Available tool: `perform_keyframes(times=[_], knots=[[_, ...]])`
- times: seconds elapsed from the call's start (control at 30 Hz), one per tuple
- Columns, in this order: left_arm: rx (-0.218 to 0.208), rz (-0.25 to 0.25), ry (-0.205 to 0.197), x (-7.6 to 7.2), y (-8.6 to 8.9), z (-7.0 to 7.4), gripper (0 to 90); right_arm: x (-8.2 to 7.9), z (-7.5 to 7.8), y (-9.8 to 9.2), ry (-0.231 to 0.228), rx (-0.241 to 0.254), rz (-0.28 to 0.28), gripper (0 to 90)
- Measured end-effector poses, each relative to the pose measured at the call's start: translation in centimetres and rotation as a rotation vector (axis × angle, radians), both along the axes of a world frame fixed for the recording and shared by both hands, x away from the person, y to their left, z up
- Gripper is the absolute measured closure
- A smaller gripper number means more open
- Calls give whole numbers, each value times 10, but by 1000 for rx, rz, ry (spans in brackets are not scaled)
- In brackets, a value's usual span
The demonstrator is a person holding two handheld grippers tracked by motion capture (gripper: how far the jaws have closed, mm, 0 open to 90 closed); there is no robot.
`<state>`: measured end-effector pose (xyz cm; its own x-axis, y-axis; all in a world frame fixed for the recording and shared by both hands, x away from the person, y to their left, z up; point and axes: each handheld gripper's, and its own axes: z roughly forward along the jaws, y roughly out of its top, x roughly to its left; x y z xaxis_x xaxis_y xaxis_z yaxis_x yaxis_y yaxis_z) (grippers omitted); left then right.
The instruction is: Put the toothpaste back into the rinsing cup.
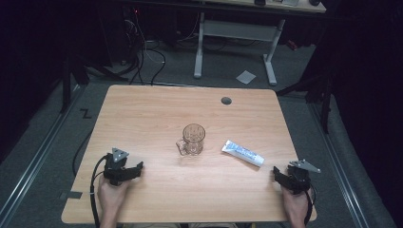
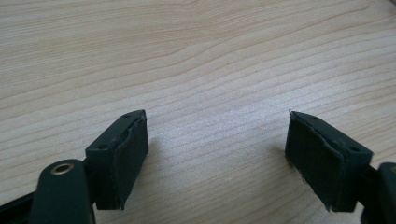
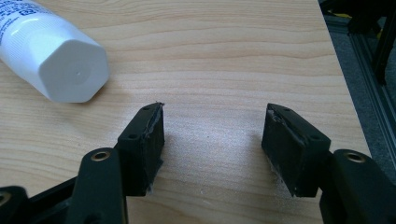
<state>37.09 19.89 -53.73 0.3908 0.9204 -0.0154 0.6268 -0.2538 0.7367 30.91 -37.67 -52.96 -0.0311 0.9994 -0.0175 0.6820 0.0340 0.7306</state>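
Both claws rest at the near edge of the desk (image 1: 142,109), each gaping wide with nothing between its jaws: the left claw (image 1: 134,169) at about seven o'clock, the right claw (image 1: 277,174) at about five o'clock.

The tube (image 1: 243,153) is the closest thing to either. It lies flat on the wood, just up and left of the right claw, toward eleven o'clock from it, and is well apart from the left claw. Its long axis runs from ten o'clock down to four o'clock, white cap (image 3: 74,70) at the near end, so the cap points almost at the right claw. In the right gripper view the cap sits just beyond the left jaw, not touching it. The right hand looks better placed for a pick-up.

The tube's blue print (image 3: 14,14) is cut off and too blurred to read.

Farther in, near the middle of the desk, a glass mug (image 1: 192,140) stands upright, handle toward eight o'clock.
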Motion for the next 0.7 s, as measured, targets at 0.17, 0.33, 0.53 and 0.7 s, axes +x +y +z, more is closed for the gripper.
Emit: perform_keyframes(times=[0.17,0.33,0.53,0.7], knots=[[0,0,0,0,0,0,218,0,0,0,0,-3,7,374],[0,2,1,0,0,0,218,1,0,0,-2,0,9,369],[0,4,1,0,0,0,218,2,0,-2,4,13,22,373],[0,5,0,0,0,0,219,3,2,1,20,18,14,363]])
